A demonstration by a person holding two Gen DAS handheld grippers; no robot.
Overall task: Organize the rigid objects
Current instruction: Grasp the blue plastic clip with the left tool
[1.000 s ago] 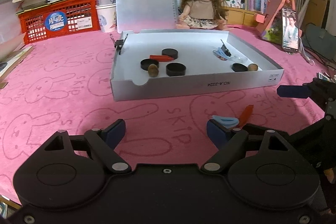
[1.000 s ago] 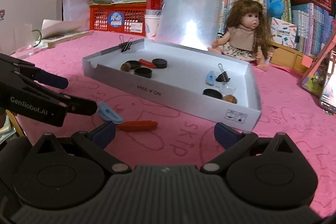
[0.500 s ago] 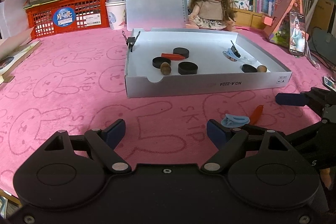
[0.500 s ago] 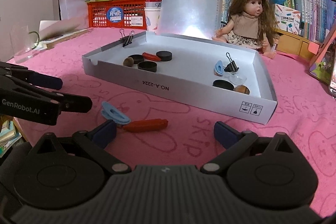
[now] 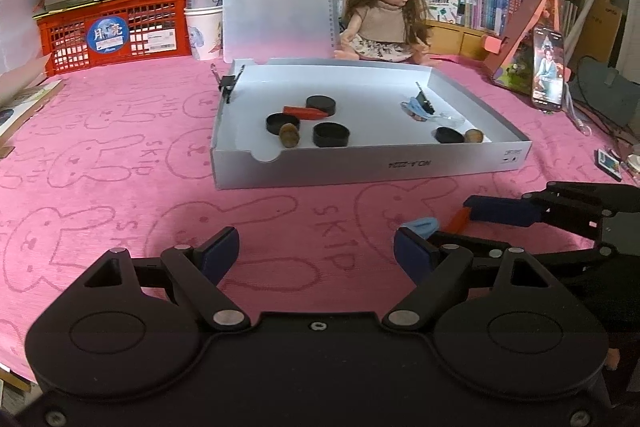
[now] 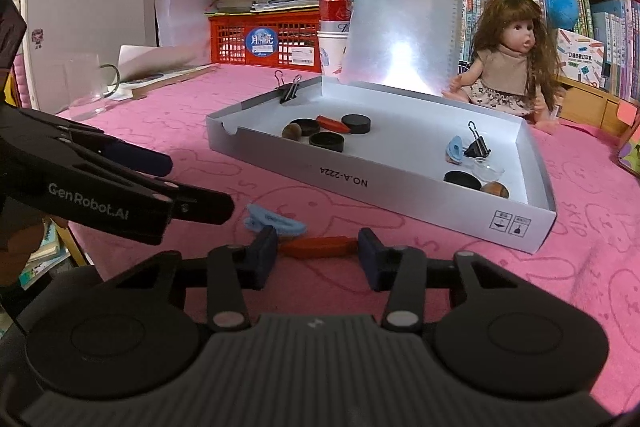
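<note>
**Jaws closing around red stick on pink cloth**

Right gripper (image 6: 318, 251) is reaching low over the pink cloth (image 6: 520, 267), and its jaws are closing with the red stick (image 6: 320, 247) lying lengthwise between them; whether the pads are pressing on it yet cannot be told. A blue clip (image 6: 274, 221) is lying on the cloth just beyond the stick's left end. The left gripper (image 5: 316, 253) is hovering beside it, standing wide apart with nothing between its jaws. The white box (image 6: 520, 227) is sitting further back, holding black discs (image 6: 327, 141), another red stick (image 6: 332, 123) and a binder clip (image 6: 476, 147).
</note>
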